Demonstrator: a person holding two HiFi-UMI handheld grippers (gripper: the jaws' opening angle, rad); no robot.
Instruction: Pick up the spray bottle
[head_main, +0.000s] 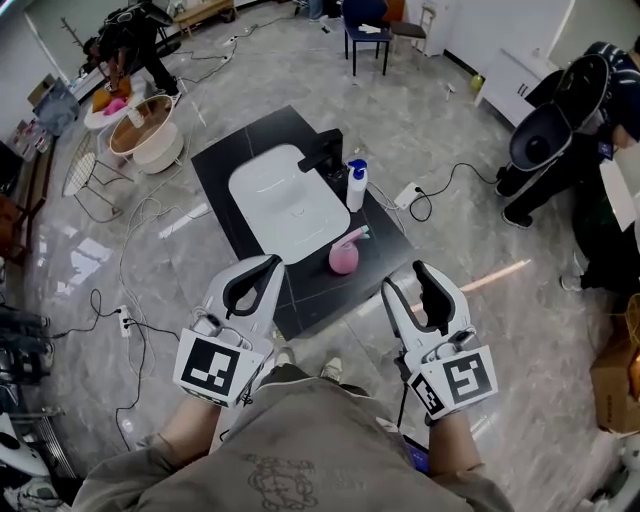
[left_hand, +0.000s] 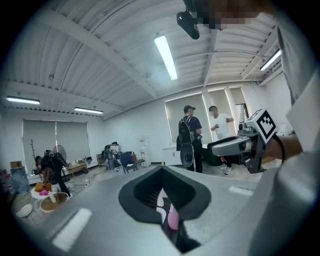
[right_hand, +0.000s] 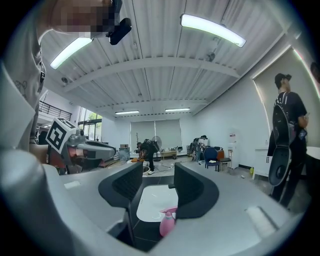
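The pink spray bottle (head_main: 343, 256) rests on the black counter (head_main: 225, 162) beside the sink (head_main: 280, 205). The left gripper (head_main: 266, 268) is clenched and empty. The right gripper (head_main: 416, 278) is released, well apart from the bottle.

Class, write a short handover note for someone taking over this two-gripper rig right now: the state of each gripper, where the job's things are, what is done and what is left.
Left gripper: jaws together, empty, held in the air short of the black slab.
Right gripper: jaws apart, empty, pointed toward the pink spray bottle, not touching it.
The spray bottle stands near the slab's near edge, beside the white sink. A white pump bottle stands farther back.
Done: nothing gripped yet.
Left: approach, close on the spray bottle, lift.
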